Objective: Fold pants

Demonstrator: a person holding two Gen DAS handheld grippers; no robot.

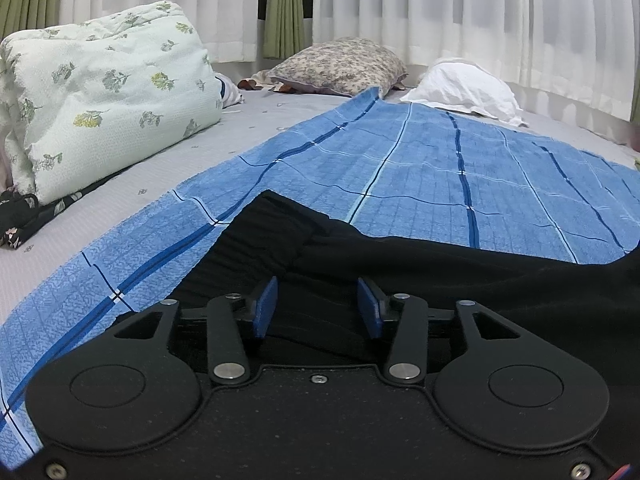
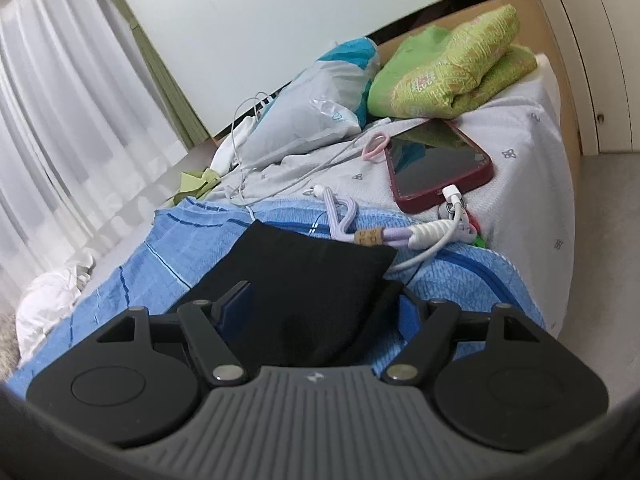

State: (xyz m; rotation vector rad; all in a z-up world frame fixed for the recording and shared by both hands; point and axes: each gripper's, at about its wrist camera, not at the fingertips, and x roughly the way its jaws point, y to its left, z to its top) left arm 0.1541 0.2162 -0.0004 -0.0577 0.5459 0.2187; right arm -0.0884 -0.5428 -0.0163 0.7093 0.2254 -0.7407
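Lying on the blue towel (image 1: 420,184) on the bed (image 1: 120,208): black pants (image 1: 460,280). Left tool (image 1: 318,306) jaws parted, pads astride the cloth with gaps, not pinching. Right tool (image 2: 316,306) spread wide over a pants end (image 2: 304,280), pads clear of it. Phone (image 2: 436,160) and cable (image 2: 424,248) just beyond that end.

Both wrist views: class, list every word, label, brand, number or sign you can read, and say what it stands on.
No readable words or numbers.
Right gripper body: small pale emblem, no letters.
Plastic bag: faint printed mark, too blurred to read.
Green cloth: pink patch, too small to read.
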